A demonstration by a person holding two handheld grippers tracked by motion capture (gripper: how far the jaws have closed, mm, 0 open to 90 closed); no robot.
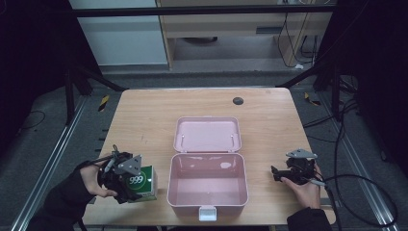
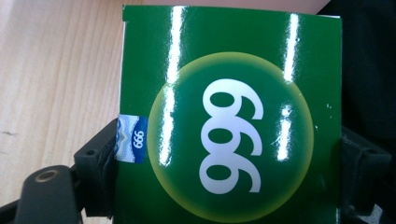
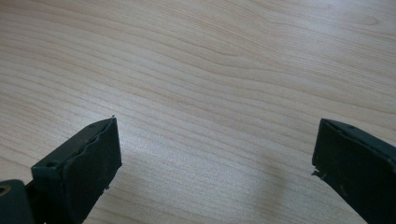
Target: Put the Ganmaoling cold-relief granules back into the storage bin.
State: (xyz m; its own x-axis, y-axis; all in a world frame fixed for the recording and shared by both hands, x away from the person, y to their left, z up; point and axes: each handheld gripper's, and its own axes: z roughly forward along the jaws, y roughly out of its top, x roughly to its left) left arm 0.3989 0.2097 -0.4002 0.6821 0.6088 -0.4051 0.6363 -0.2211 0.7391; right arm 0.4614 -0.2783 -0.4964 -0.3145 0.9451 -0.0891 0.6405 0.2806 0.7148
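Left claw (image 1: 136, 185) grips the green box (image 1: 143, 183); right claw (image 1: 275, 174) gapes empty. Next, carry it into the pink case (image 1: 208, 202) alongside.

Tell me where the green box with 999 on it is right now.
In the high view the green box sits clamped in the left gripper at the table's near-left edge, just left of the open pink case.

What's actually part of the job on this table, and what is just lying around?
In the job:
- green 999 box, clamped in the left gripper
- open pink case, likely where the box goes
- right gripper, jaws open, nothing between them

Just there:
- dark round spot near the table's far edge
- cables on the floor to the right
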